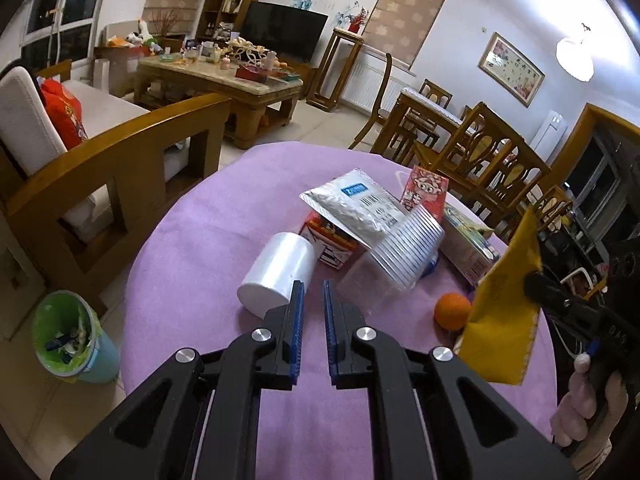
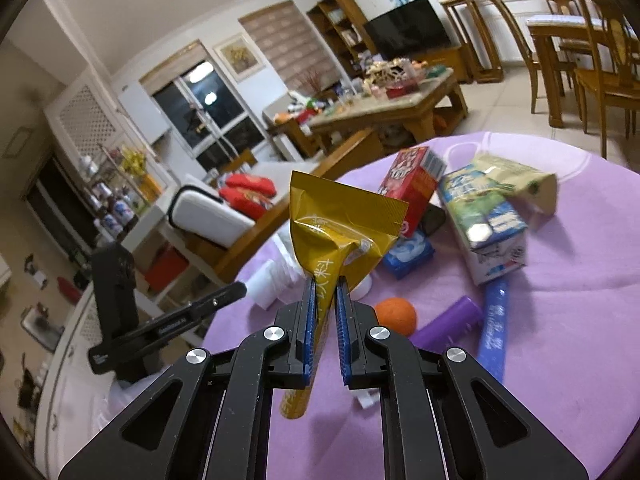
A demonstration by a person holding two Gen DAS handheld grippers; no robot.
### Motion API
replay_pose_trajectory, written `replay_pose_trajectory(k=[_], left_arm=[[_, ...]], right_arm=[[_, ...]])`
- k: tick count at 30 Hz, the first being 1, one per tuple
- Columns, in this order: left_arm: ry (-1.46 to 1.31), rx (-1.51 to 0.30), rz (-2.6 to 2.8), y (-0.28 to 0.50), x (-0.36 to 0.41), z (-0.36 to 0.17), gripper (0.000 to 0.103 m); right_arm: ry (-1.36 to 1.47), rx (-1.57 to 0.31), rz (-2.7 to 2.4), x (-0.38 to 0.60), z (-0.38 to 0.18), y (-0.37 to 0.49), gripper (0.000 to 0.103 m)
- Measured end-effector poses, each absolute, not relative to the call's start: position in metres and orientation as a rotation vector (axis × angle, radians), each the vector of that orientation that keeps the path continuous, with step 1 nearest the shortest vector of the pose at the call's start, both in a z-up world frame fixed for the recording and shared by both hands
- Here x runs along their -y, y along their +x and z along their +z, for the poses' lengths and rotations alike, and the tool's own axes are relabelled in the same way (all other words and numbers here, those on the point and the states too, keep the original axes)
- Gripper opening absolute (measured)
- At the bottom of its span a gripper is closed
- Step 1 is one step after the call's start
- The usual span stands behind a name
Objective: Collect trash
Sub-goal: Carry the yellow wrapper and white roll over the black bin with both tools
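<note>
A living room, with a purple-clothed counter (image 1: 192,216) of trash at centre frame. Left view: the left gripper (image 1: 313,292) hangs closed and empty above a white roll (image 1: 276,276); a green-lined bin (image 1: 66,336) sits lower left. Right view: the right gripper (image 2: 324,296) pinches a yellow packet (image 2: 340,220) at centre, lifted clear. Carrying it to the bin looks next.

The round worktop (image 1: 192,216) wore a lilac cloth. On it lay a white roll (image 1: 278,274) at the near left, a stack of clear cups (image 1: 404,256) on its side, a red-and-white carton (image 1: 332,240) under a silver pouch (image 1: 356,204), and an orange ball (image 1: 452,310) nearer, to the right. A purple tube (image 2: 448,326) and blue tube (image 2: 494,328) lay beside the ball.
</note>
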State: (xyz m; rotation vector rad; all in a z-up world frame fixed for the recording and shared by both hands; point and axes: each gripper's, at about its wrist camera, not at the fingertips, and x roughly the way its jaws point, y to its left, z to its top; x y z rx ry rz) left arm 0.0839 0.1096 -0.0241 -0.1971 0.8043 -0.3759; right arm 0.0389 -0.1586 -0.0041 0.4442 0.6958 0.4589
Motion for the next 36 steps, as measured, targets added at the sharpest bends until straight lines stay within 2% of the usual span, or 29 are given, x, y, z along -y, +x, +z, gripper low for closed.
replay_pose_trajectory(k=[3,4,6,7,8,10,12,14,15,16,17,27,36], left_arm=[[-0.192,-0.812,-0.357,0.091,-0.109,-0.027,0.011],[-0.197,-0.808,-0.348,0.093,-0.110,-0.027,0.015],[-0.174,-0.806,-0.337,0.102,-0.107,-0.024,0.016],[-0.144,-0.802,-0.326,0.106,-0.104,-0.023,0.024],[-0.117,-0.797,-0.322,0.108,-0.101,-0.023,0.052],[-0.039,-0.801,-0.289,0.114,-0.091,-0.026,0.086],[0.033,-0.828,-0.289,0.122,-0.079,-0.033,0.084],[0.022,-0.872,-0.302,0.132,-0.078,-0.044,0.060],[-0.005,-0.896,-0.310,0.136,-0.080,-0.048,0.057],[-0.041,-0.919,-0.315,0.139,-0.085,-0.051,0.046],[-0.064,-0.920,-0.318,0.138,-0.088,-0.052,0.040],[-0.179,-0.834,-0.397,0.097,-0.100,-0.032,0.040],[-0.194,-0.676,-0.594,0.033,-0.024,0.016,0.040]], right_arm=[[0.489,-0.680,0.468,0.174,-0.005,0.025,0.011],[0.502,-0.678,0.473,0.180,-0.007,0.020,0.011],[0.514,-0.676,0.471,0.185,-0.008,0.015,0.011],[0.523,-0.675,0.471,0.192,-0.010,0.011,0.011],[0.529,-0.675,0.469,0.194,-0.010,0.008,0.011],[0.545,-0.675,0.468,0.200,-0.012,0.005,0.011],[0.554,-0.674,0.461,0.199,-0.012,0.001,0.011],[0.556,-0.672,0.459,0.202,-0.012,-0.002,0.011],[0.554,-0.673,0.460,0.202,-0.013,-0.004,0.011],[0.554,-0.674,0.463,0.204,-0.014,-0.004,0.011],[0.552,-0.675,0.464,0.199,-0.013,-0.007,0.011],[0.541,-0.686,0.496,0.192,-0.013,-0.011,0.011],[0.565,-0.555,0.420,0.243,0.016,-0.037,0.011]])
